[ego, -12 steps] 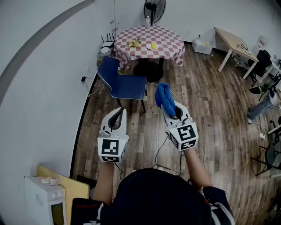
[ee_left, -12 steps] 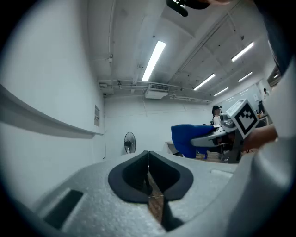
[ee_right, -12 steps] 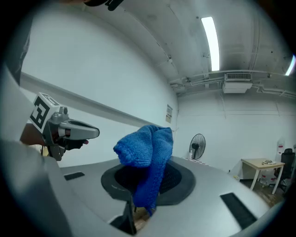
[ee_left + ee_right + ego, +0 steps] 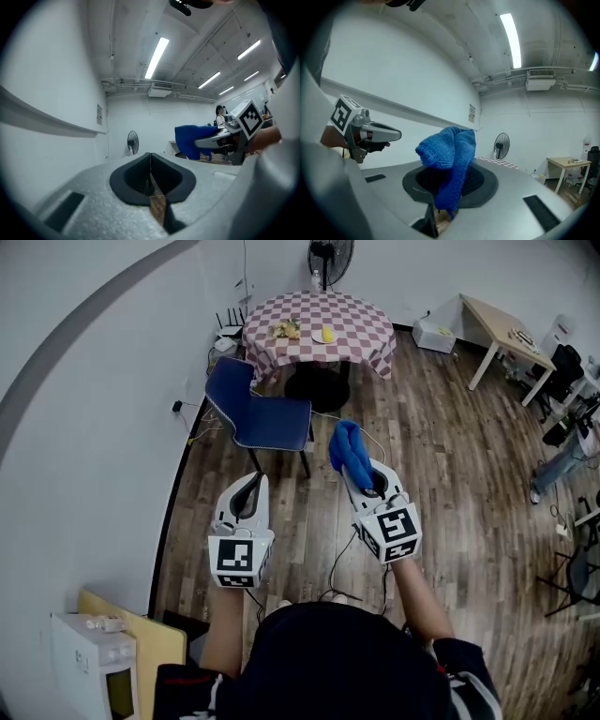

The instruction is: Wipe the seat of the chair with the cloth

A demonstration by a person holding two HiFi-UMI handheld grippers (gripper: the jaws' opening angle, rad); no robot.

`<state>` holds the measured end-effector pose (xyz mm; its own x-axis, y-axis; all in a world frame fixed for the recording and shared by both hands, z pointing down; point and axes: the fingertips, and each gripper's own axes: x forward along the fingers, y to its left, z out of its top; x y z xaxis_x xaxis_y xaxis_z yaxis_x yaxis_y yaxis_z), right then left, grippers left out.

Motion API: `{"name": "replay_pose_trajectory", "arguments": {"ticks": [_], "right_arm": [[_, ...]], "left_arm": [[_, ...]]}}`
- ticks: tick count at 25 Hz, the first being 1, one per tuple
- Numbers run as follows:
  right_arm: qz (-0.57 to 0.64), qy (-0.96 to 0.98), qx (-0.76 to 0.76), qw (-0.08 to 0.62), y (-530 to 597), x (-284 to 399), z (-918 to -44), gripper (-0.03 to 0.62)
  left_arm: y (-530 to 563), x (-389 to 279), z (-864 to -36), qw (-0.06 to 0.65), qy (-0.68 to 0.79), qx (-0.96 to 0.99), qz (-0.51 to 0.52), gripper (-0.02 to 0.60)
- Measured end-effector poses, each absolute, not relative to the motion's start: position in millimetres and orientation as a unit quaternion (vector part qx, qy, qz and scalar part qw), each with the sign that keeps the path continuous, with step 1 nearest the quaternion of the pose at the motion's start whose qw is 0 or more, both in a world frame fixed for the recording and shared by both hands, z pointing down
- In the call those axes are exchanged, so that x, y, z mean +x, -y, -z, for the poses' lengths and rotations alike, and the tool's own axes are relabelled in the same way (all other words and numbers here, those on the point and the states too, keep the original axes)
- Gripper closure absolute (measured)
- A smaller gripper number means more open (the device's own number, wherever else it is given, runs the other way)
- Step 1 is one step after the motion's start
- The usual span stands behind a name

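One blue cloth point(image 4: 349, 448) sits pinched in your right gripper point(image 4: 352, 472), whose jaws are clamped on it; its folds bunch up over the tips and a tail hangs down between them. You hold it level over the wooden floor point(image 4: 441, 474), short of the blue chair point(image 4: 251, 404). From the head view the cloth shows just beside the near corner of the seat point(image 4: 277, 423), not touching it. Your left gripper point(image 4: 254, 476) is alongside, also level and well apart from the chair, with its jaws pressed together and nothing between them. Beyond the chair stands a round table point(image 4: 361, 338) under a red-and-white checked cover, with a fan point(image 4: 330, 257) behind it against the wall.
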<state>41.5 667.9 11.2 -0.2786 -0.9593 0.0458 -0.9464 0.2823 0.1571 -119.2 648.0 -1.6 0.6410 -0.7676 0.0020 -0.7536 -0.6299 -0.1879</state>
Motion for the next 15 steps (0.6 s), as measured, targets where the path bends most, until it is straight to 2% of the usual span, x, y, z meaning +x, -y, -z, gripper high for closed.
{"name": "replay_pose_trajectory", "arguments": {"ticks": [15], "right_arm": [[0.031,0.818,0.571,0.063,-690.1,103.7,-44.7,0.528]], "left_arm": [[-680.8,-67.3,-34.3,0.077,-0.453,-0.885,0.07,0.565]]}}
